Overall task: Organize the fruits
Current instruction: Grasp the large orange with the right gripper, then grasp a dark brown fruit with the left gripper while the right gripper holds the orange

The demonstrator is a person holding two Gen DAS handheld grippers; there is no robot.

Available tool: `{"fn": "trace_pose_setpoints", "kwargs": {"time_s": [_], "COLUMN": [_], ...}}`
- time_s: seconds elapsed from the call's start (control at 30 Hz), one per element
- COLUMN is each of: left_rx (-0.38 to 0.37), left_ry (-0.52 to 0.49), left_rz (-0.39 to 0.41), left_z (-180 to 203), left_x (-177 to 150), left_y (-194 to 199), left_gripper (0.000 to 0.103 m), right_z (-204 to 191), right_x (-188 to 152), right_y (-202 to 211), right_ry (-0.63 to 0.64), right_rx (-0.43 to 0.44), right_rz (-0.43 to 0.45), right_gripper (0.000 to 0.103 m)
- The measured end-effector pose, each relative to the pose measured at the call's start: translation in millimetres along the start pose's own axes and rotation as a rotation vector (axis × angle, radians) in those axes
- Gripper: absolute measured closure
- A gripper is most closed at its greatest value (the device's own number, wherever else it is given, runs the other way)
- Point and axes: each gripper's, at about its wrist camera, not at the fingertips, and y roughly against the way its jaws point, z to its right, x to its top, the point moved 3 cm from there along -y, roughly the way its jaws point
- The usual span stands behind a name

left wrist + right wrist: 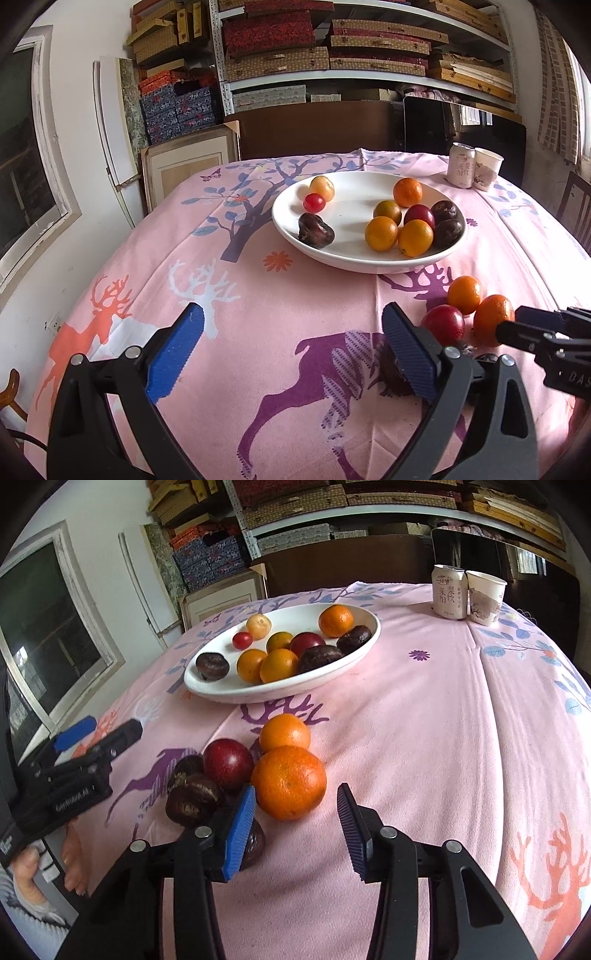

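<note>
A white plate (pixel 354 260) (pixel 229 696) on the pink tablecloth holds several oranges, plums, dark fruits and a cherry tomato. Loose on the cloth lie a large orange (pixel 289 782) (pixel 493 319), a smaller orange (pixel 284 733) (pixel 464 294), a red plum (pixel 228 764) (pixel 443 324) and dark chestnut-like fruits (pixel 194 800). My right gripper (pixel 295 830) is open, its jaws just short of the large orange. My left gripper (pixel 291 350) is open and empty over bare cloth, left of the loose fruits; it shows in the right wrist view (pixel 98 734).
A drink can (pixel 461 165) (pixel 448 591) and a paper cup (pixel 487 168) (pixel 484 597) stand at the table's far right. Shelves of boxes and a wooden frame stand behind the table. A window is at the left.
</note>
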Motion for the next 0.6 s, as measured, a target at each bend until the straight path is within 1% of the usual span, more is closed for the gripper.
{"fn": "trace_pose_setpoints", "kwargs": {"time_s": [0.07,0.17,0.2,0.23,0.3,0.43,0.5,0.53,0.57,0.6], "left_rx": [-0.007,-0.047,-0.063,-0.078,-0.115,-0.194,-0.219,-0.239,-0.263,-0.287], "left_ry": [-0.021,-0.047,-0.057,-0.068,-0.096,-0.19,-0.246,-0.27,-0.29,-0.307], "left_rz": [-0.002,-0.003,0.001,0.005,0.013,0.038,0.062,0.066,0.06,0.045], "left_z": [4.6,11.9,14.8,17.7,24.5,45.9,57.7,62.9,67.3,71.7], "left_x": [-1.4,-4.2,-5.3,-6.4,-10.4,-19.1,-21.9,-23.7,-24.9,-25.9], "left_y": [0.1,2.6,4.9,7.4,13.5,25.6,30.9,32.3,32.3,29.9], "left_gripper": [0.008,0.008,0.008,0.008,0.008,0.008,0.009,0.011,0.021,0.028], "right_z": [2.7,-1.5,-3.3,-3.9,-0.8,13.3,21.4,24.2,26.0,25.9], "right_x": [3.5,3.0,2.6,2.5,3.1,11.1,13.9,14.0,13.8,13.7], "right_y": [-7.9,-21.2,-22.6,-20.6,-10.0,17.7,21.6,21.6,20.9,19.8], "right_ry": [-0.033,-0.03,-0.024,-0.021,-0.021,-0.06,-0.097,-0.111,-0.119,-0.124], "right_rx": [0.028,0.059,0.069,0.064,0.042,-0.017,-0.013,-0.01,-0.009,-0.007], "right_rz": [-0.021,-0.068,-0.075,-0.072,-0.039,0.071,0.079,0.074,0.068,0.062], "right_gripper": [0.056,0.056,0.059,0.059,0.06,0.06,0.06,0.059,0.059,0.059]}}
